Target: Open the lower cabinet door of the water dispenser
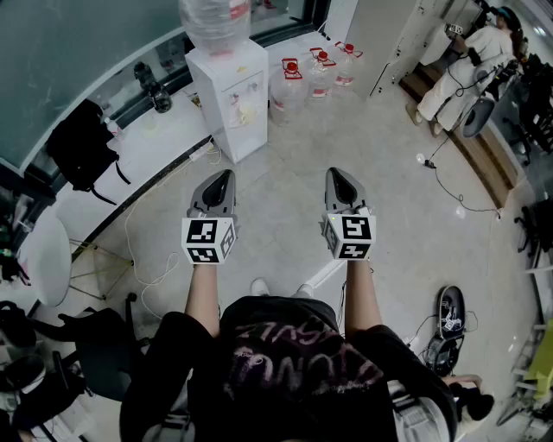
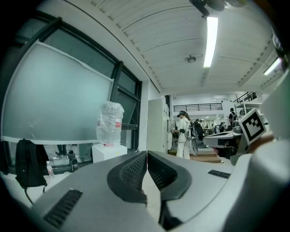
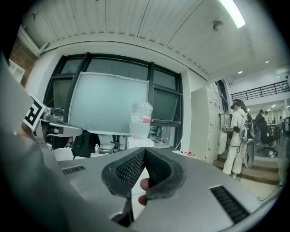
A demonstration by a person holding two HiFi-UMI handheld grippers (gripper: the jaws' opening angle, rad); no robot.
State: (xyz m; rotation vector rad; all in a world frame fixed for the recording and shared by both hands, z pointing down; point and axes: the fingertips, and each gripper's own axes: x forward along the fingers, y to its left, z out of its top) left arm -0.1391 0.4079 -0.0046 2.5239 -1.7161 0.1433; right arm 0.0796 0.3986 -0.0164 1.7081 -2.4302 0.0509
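black lettered t-shirt [image 1: 294,363], grey left gripper [image 1: 226,177] and right gripper [image 1: 335,174] bearing black-and-white marker cubes [image 1: 207,240].

one water dispenser [image 1: 229,95], three jugs [image 1: 320,74] — one left claw [image 1: 225,176], one right claw [image 1: 335,173]

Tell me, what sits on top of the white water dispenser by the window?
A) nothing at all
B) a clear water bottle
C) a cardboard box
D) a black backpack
B: the head view shows a clear plastic bottle with a red label standing on top of the dispenser.
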